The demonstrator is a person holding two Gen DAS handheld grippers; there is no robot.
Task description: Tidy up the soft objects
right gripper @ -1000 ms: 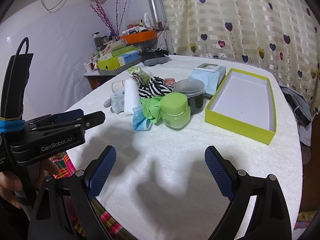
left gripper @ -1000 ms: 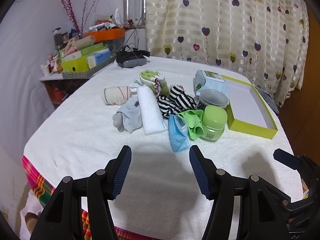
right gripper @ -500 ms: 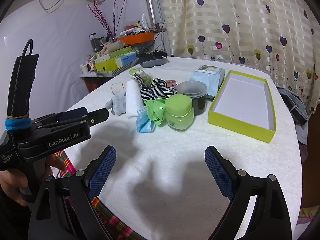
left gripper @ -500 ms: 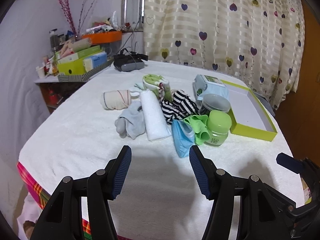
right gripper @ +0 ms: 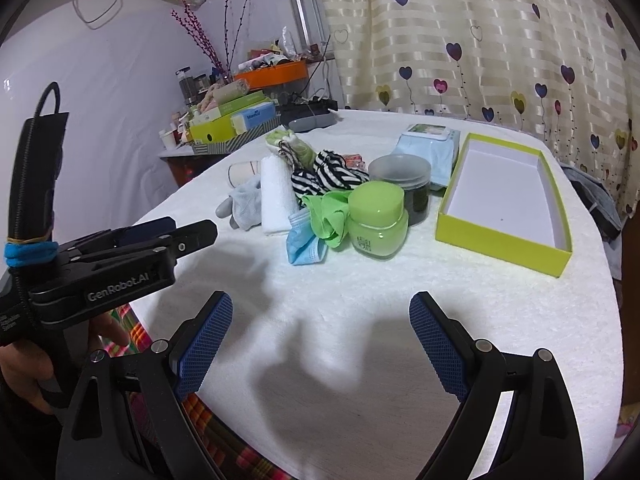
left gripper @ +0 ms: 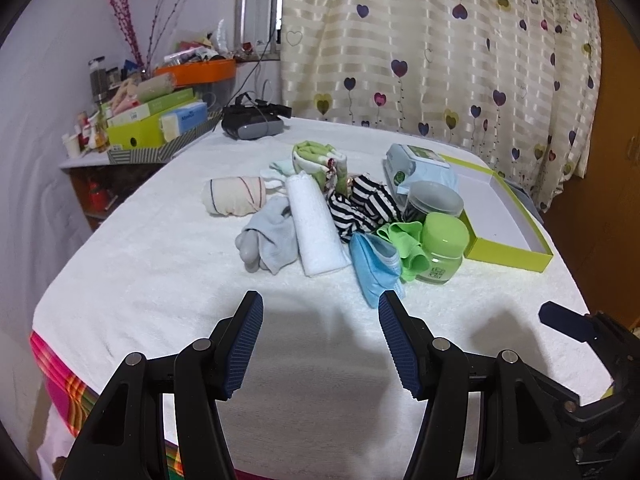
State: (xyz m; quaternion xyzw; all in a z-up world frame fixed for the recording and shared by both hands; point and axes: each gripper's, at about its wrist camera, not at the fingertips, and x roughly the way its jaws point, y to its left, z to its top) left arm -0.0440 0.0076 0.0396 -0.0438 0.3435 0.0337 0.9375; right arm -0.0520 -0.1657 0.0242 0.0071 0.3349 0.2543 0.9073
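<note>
1. I am holding the left gripper spread wide with nothing between its jaws, hovering over bare white tablecloth short of the pile.
2. I am keeping the right gripper spread and empty too, pointing toward the green box, which is sitting open with nothing in it.
3. I am looking at the soft things heaped mid-table: a white rolled towel, a grey sock, a blue face mask, a green cloth and a striped cloth.
4. I am judging them light, limp and easy to squash; the towel roll wants a pinch across its middle, the mask at its folded edge.
5. I am struggling to see where the green cloth ends, since it is bunching against the green jar, and the striped cloth is tangling with a flowered piece behind.
</note>
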